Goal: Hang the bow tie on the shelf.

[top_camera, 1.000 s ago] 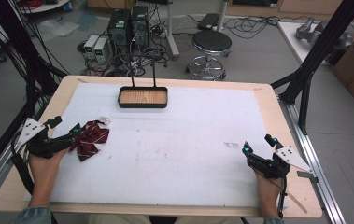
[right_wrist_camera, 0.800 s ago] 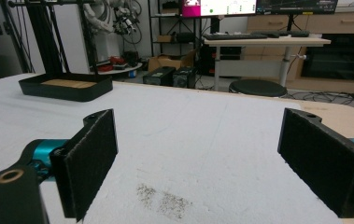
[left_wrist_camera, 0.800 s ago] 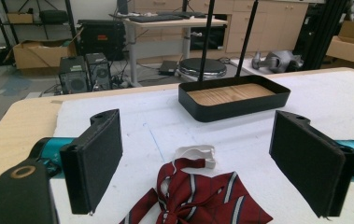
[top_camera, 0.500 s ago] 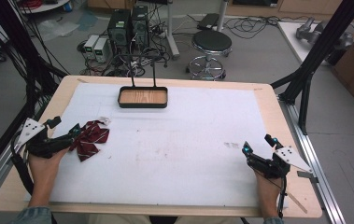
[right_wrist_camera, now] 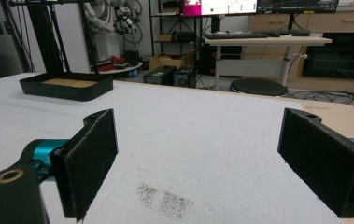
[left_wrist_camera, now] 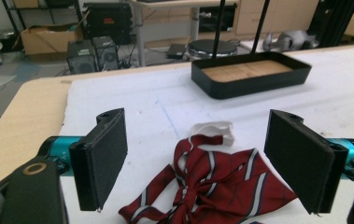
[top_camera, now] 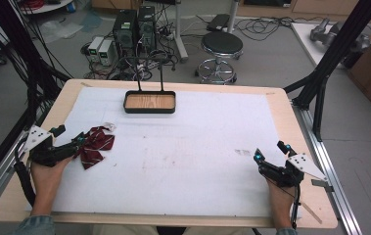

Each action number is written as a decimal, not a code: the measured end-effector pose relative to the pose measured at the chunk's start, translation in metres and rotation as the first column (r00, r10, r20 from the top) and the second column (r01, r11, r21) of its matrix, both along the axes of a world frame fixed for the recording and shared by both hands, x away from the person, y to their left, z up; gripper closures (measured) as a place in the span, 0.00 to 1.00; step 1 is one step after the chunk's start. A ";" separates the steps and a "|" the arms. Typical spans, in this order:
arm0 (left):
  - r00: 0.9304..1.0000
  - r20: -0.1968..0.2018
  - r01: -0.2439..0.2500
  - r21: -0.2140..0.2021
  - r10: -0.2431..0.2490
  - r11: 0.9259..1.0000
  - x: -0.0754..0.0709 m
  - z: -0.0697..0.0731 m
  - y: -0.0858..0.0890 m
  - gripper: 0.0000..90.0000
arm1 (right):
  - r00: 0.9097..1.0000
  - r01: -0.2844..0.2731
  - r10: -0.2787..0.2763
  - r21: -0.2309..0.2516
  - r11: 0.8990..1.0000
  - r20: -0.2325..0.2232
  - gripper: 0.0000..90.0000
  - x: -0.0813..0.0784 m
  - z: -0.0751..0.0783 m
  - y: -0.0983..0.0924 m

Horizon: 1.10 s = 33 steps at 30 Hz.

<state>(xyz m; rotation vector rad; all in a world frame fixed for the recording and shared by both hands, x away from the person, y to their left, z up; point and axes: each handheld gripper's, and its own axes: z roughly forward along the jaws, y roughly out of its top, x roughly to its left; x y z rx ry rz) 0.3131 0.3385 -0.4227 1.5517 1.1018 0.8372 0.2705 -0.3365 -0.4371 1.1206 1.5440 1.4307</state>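
A dark red bow tie with white stripes point(top_camera: 96, 145) point(left_wrist_camera: 214, 184) lies on the white mat at the table's left side, a white strap end at its far edge. My left gripper point(top_camera: 78, 141) point(left_wrist_camera: 207, 168) is open, its two black pads on either side of the bow tie and apart from it. At the right front of the table my right gripper point(top_camera: 257, 157) point(right_wrist_camera: 207, 163) stands open over bare mat with nothing between its pads. A black tray with a wooden floor point(top_camera: 150, 109) point(left_wrist_camera: 251, 86) point(right_wrist_camera: 62, 91) sits at the far middle of the table.
A white mat point(top_camera: 183, 147) covers most of the wooden table. Two thin black posts rise from behind the tray. A small grey smudge point(right_wrist_camera: 165, 198) marks the mat in front of my right gripper. A stool point(top_camera: 221, 49) and computer cases stand on the floor beyond the table.
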 end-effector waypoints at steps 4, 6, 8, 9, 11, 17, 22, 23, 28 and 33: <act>0.999 -0.048 -0.007 0.011 0.008 1.000 0.006 -0.006 -0.001 0.26 | 1.000 -0.001 0.001 0.001 1.000 -0.004 0.12 0.000 0.000 0.000; 0.998 -0.066 -0.013 0.019 0.014 1.000 0.009 -0.008 -0.001 0.27 | 1.000 -0.001 0.001 0.002 1.000 -0.006 0.12 0.000 0.000 0.000; 0.997 -0.081 -0.014 0.026 0.016 1.000 0.011 -0.009 -0.002 0.28 | 1.000 -0.001 0.001 0.000 1.000 -0.003 0.12 0.000 0.000 0.000; 0.996 -0.089 -0.015 0.028 0.017 0.999 0.013 -0.011 -0.002 0.29 | 1.000 -0.002 0.002 -0.002 1.000 -0.002 0.12 0.000 0.000 0.000; 0.994 -0.109 -0.013 0.034 0.016 0.999 0.015 -0.013 -0.002 0.29 | 1.000 -0.001 0.001 -0.002 1.000 -0.002 0.12 0.000 0.000 0.001; 0.983 -0.182 -0.015 0.065 0.027 0.998 0.022 -0.020 -0.002 0.28 | 1.000 -0.003 0.003 0.000 1.000 -0.004 0.12 0.000 0.000 0.001; 0.970 -0.239 -0.011 0.084 0.031 0.996 0.028 -0.024 -0.004 0.31 | 1.000 -0.002 0.002 -0.001 1.000 -0.004 0.12 0.001 0.000 0.001; 0.968 -0.251 -0.005 0.087 0.027 0.996 0.029 -0.024 -0.004 0.31 | 1.000 -0.002 0.002 0.000 1.000 -0.005 0.12 0.000 0.000 0.001; 0.956 -0.294 0.022 0.120 0.015 0.993 0.034 -0.025 -0.009 0.36 | 1.000 -0.002 0.002 -0.001 1.000 -0.005 0.12 0.000 0.000 0.001; 0.952 -0.307 0.045 0.146 0.002 0.988 0.035 -0.026 -0.012 0.45 | 1.000 -0.002 0.002 -0.002 1.000 -0.005 0.12 0.001 0.000 0.000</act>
